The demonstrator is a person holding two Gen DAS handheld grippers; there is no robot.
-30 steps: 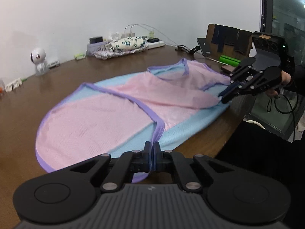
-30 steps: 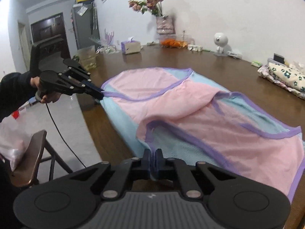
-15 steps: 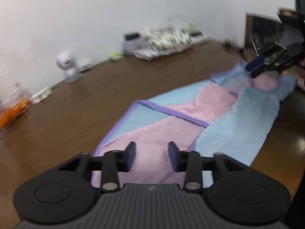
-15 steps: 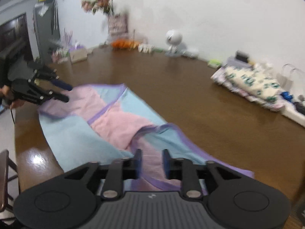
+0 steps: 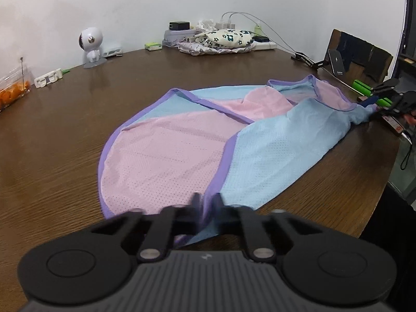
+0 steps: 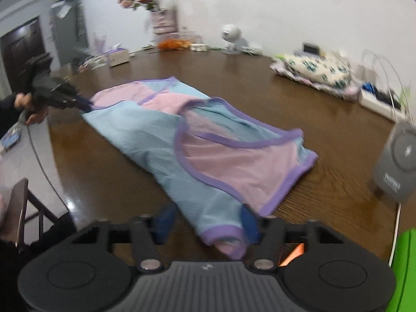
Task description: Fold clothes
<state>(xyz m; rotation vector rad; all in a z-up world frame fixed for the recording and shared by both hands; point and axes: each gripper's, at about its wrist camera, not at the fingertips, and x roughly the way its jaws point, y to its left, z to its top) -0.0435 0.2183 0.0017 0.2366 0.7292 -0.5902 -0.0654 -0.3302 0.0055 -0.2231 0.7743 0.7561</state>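
The pink-and-blue mesh vest with purple trim (image 5: 197, 140) lies half-folded on the brown wooden table (image 5: 65, 130). The left gripper (image 5: 206, 202) pinches its near hem; the right gripper (image 6: 205, 221), wide but closing, straddles the shoulder strap. Best seat both grips before lifting.

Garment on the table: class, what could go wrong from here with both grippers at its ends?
1. The right gripper, jaws closing, straddles a bunched corner of the garment; it may catch only some layers.
2. The left gripper pinches the hem near the table edge; a pull could drag cloth off.
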